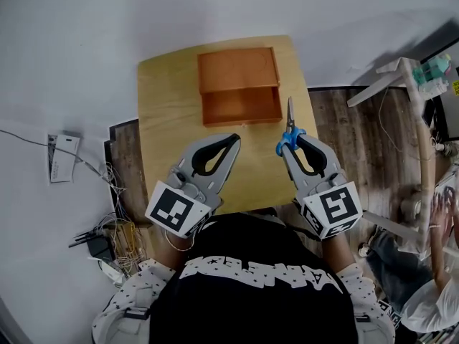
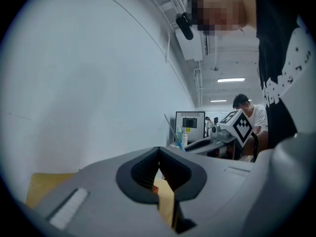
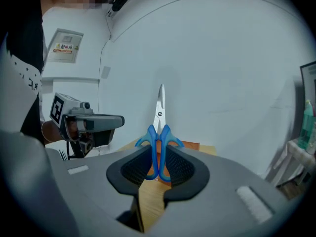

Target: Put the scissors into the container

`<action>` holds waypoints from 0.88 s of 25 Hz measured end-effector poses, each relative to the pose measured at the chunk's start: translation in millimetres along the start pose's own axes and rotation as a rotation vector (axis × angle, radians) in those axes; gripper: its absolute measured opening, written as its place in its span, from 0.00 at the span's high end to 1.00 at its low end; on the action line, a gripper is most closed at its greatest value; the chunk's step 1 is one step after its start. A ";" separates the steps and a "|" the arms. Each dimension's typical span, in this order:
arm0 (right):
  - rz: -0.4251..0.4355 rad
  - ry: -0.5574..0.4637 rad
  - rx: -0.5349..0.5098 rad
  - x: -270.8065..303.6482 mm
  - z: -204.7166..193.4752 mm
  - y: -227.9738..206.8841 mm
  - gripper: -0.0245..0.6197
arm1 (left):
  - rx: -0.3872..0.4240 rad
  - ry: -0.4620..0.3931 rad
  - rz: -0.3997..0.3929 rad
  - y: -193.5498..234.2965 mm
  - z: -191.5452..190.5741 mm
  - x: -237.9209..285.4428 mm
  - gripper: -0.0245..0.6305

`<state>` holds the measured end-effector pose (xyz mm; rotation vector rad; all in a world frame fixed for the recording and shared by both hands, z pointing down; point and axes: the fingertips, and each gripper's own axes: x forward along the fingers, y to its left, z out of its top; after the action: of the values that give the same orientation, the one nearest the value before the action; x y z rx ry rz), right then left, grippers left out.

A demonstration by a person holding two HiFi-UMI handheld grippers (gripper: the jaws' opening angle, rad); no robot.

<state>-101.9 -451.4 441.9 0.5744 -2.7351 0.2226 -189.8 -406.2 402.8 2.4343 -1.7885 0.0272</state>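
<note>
Blue-handled scissors (image 1: pixel 290 124) stand with the blades pointing away from me, their handles pinched between the jaws of my right gripper (image 1: pixel 287 146). In the right gripper view the scissors (image 3: pixel 159 132) rise upright out of the right gripper (image 3: pixel 158 164), which is shut on the handles. The orange wooden container (image 1: pixel 239 84) sits at the far middle of the table, left of and beyond the scissor tips. A strip of the container (image 3: pixel 191 145) shows behind the handles. My left gripper (image 1: pixel 232 142) hovers over the table's near part, shut with nothing in it, and the left gripper (image 2: pixel 159 154) shows its tips together.
The small wooden table (image 1: pixel 165 120) has wood floor around it. Cables and a power strip (image 1: pixel 100 249) lie on the floor at the left. A white rack (image 1: pixel 416 99) and a seated person (image 1: pixel 430 292) are at the right. A monitor (image 2: pixel 190 125) stands beyond the left gripper.
</note>
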 end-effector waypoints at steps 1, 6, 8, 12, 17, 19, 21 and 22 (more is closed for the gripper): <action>-0.001 0.012 -0.015 6.4 -1.1 -1.3 0.80 | -0.006 -0.006 0.001 4.4 -0.3 -0.1 0.96; -0.005 0.054 -0.059 35.2 -8.2 -5.8 0.80 | -0.050 0.032 0.021 27.0 -11.5 -1.3 0.96; -0.001 0.078 -0.073 48.0 -11.2 -8.4 0.80 | -0.062 0.030 0.029 36.0 -14.3 -0.3 0.96; 0.012 0.137 -0.115 73.3 -21.1 -13.7 0.80 | -0.097 0.055 0.026 49.2 -23.9 2.5 0.96; 0.034 0.167 -0.147 89.2 -23.5 -14.3 0.80 | -0.108 0.031 0.032 54.6 -22.7 4.5 0.96; 0.045 0.194 -0.159 97.4 -27.9 -15.4 0.80 | -0.121 0.025 0.035 60.7 -27.5 5.9 0.96; 0.062 0.213 -0.173 108.3 -33.7 -16.4 0.80 | -0.139 0.015 0.039 68.7 -28.2 8.5 0.96; 0.070 0.223 -0.182 113.9 -36.6 -16.8 0.80 | -0.143 0.006 0.044 73.2 -27.5 9.5 0.96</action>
<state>-182.4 -499.9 517.8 0.3794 -2.5268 0.0489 -255.1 -433.8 437.3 2.2946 -1.7753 -0.0867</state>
